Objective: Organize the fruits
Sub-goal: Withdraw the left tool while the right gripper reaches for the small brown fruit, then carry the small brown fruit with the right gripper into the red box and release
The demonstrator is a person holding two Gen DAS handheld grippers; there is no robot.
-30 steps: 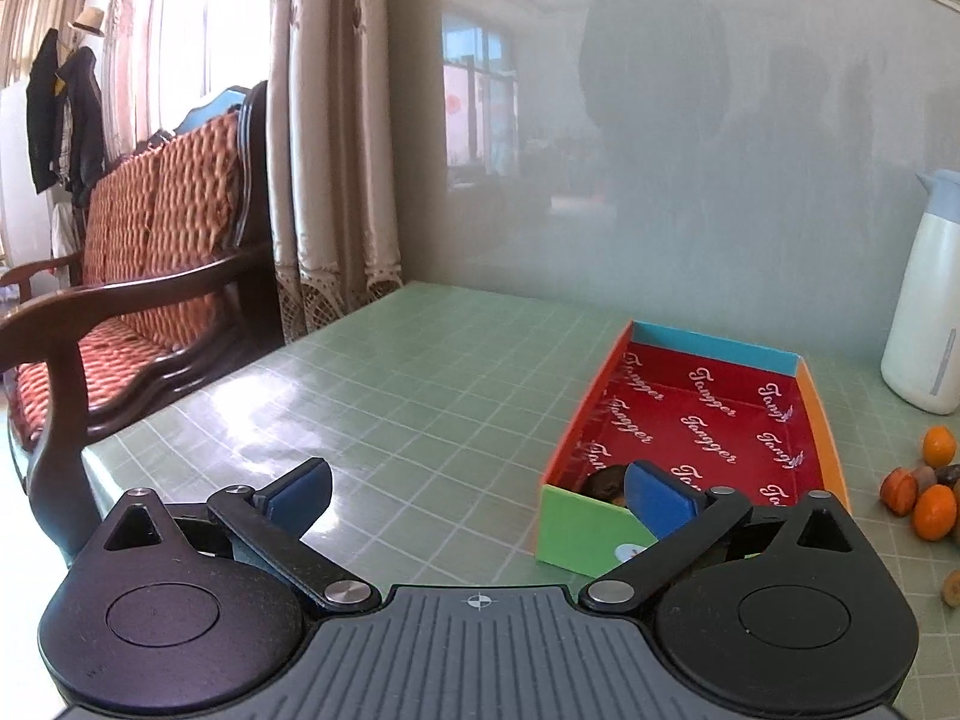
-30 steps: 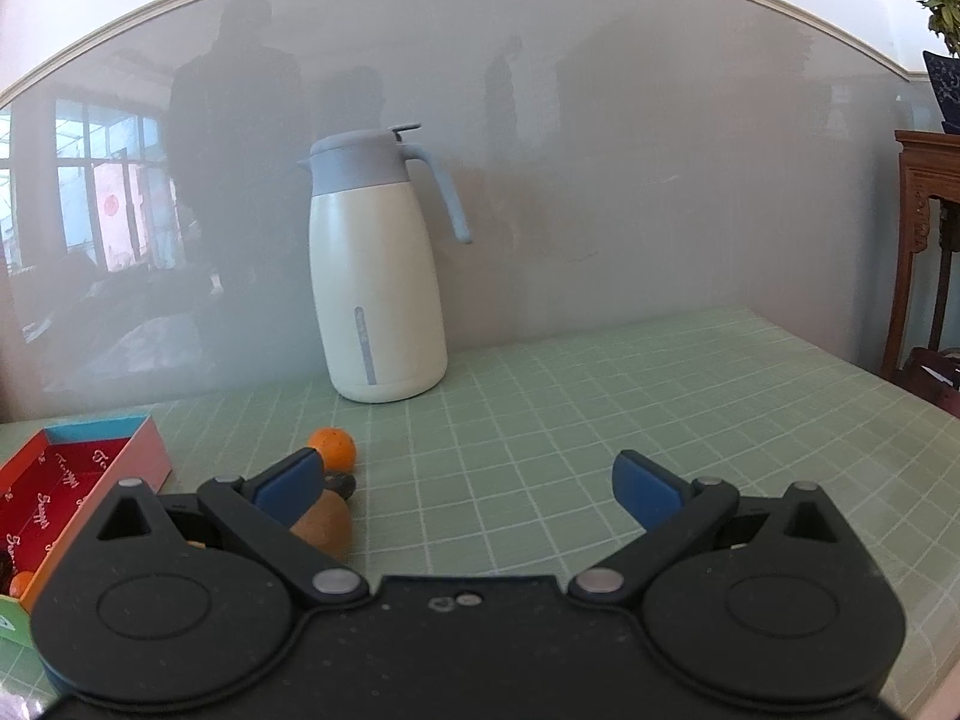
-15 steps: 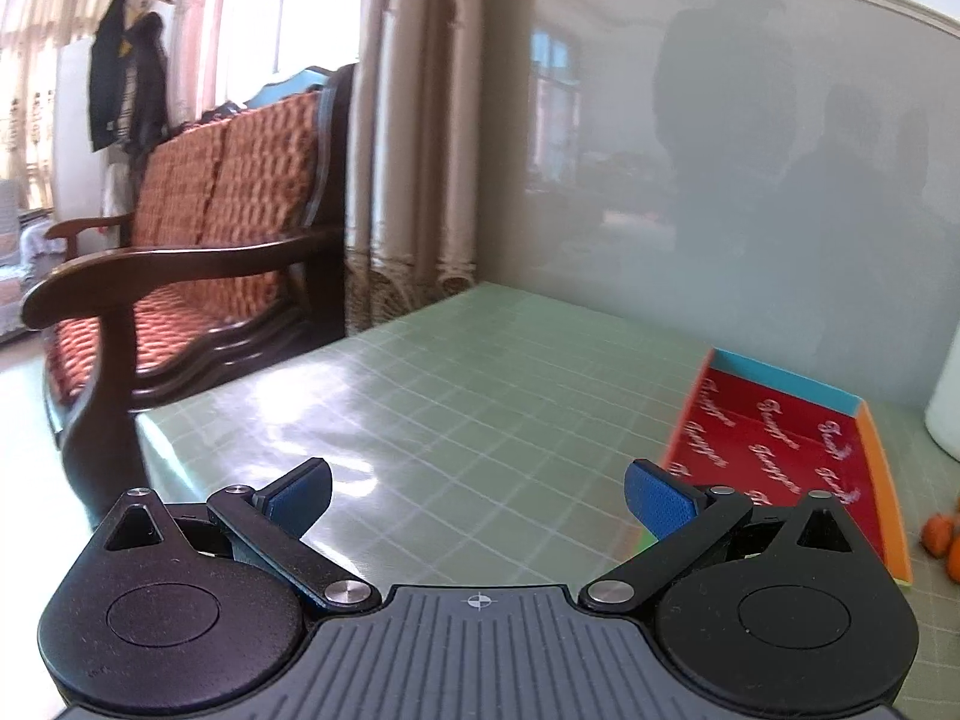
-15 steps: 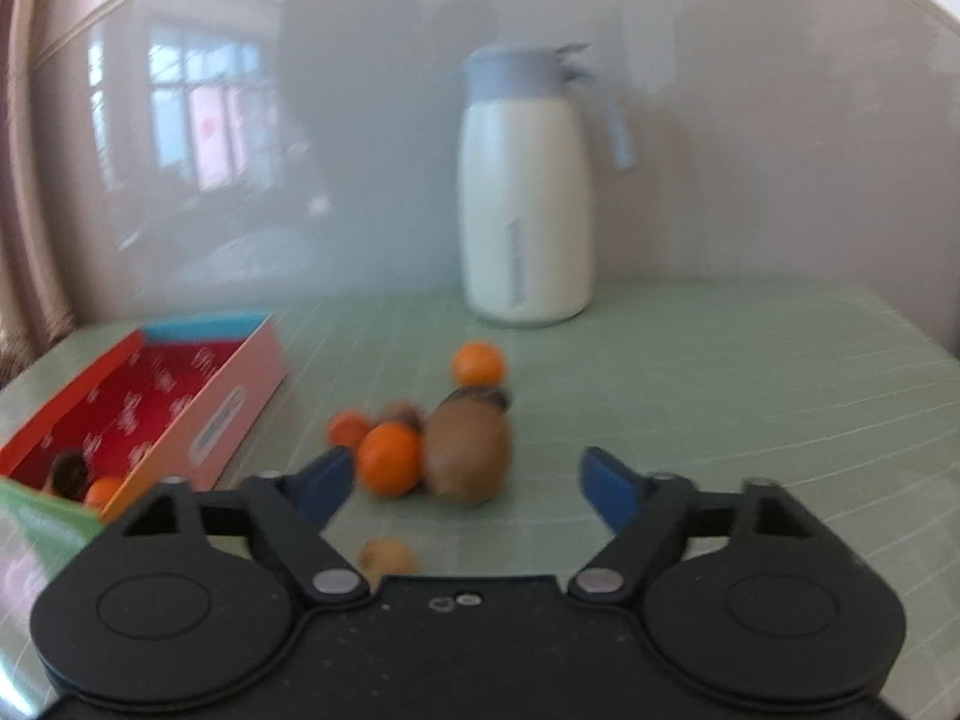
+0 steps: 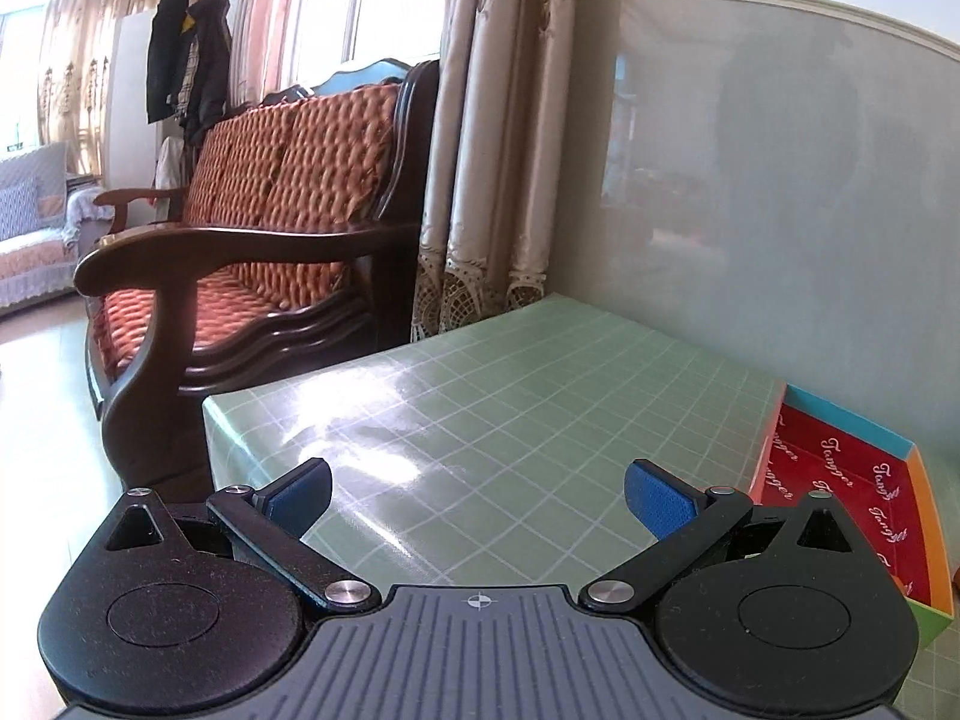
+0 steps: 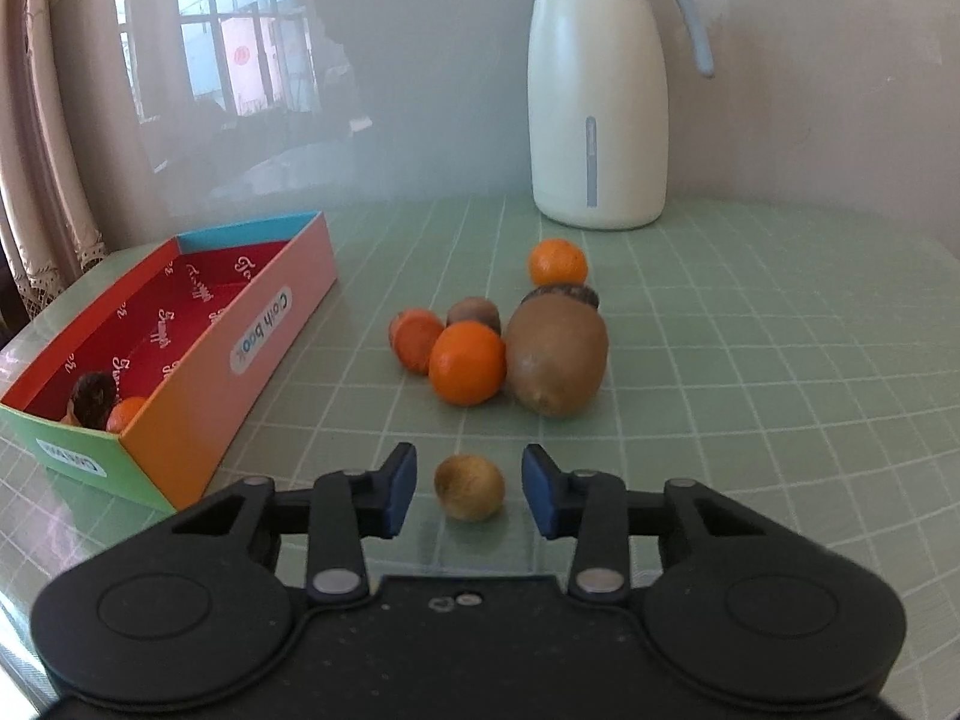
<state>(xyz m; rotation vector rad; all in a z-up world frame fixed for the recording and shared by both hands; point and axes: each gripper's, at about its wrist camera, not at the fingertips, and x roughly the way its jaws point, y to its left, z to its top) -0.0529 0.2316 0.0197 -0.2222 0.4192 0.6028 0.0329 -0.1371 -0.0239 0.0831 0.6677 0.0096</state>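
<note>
In the right wrist view my right gripper (image 6: 469, 495) is closing around a small round tan fruit (image 6: 469, 487) on the table; a gap shows on each side, so the pads do not press on it. Behind it lie a kiwi (image 6: 555, 354), an orange (image 6: 467, 363), a reddish-orange fruit (image 6: 413, 337), a small brown fruit (image 6: 474, 313) and a farther orange (image 6: 557, 263). The colourful box (image 6: 198, 354) at left holds a dark fruit (image 6: 93, 399) and an orange one (image 6: 125, 414). My left gripper (image 5: 478, 495) stands open over bare table, the box (image 5: 864, 480) at its right.
A white and grey jug (image 6: 600, 90) stands at the back by the wall. The green checked table (image 5: 510, 396) ends at a corner at left, beyond which sits a wooden sofa (image 5: 252, 240) with orange cushions and curtains (image 5: 492, 150).
My right gripper swung left and down toward the fruit pile and its jaws narrowed around the small tan fruit. My left gripper shifted left, away from the box, staying open.
</note>
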